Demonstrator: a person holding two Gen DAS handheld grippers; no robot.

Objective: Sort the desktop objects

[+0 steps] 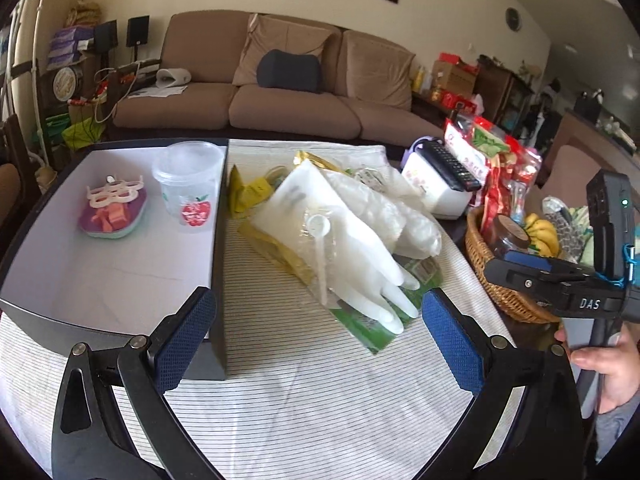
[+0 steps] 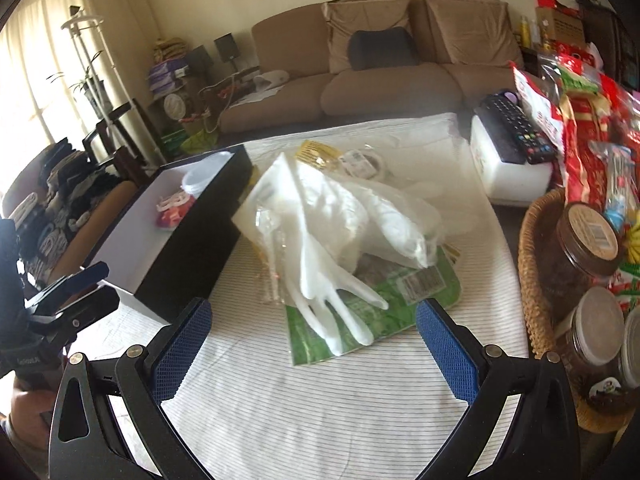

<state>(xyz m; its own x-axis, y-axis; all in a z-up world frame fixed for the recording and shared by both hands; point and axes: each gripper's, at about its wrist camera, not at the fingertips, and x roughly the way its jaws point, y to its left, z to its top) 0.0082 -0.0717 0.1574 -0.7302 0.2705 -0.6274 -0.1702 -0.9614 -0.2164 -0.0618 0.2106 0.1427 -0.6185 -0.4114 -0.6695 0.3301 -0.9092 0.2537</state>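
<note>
Striped cloth (image 1: 304,400) under gloves (image 1: 360,264), brown sofa (image 1: 280,96) beyond.

**Black grippers, blue pads, a grey sleeve**

The left gripper (image 1: 316,328) has two black plastic arms with triangular cut-outs, silver round screw heads at the joints, and fingers faced with blue, finely dotted pads (image 1: 184,336). The right gripper (image 2: 312,332) is built alike – black frame, silver screws, blue textured fingertips (image 2: 448,348). Seen from the left wrist camera, the right gripper's black body carries white letters "DAS", a small green light on an upright black block, and a turquoise cord tied round it – a dark cable runs down past the hand (image 1: 608,368). The person wears a grey sleeve (image 1: 616,424)
</note>
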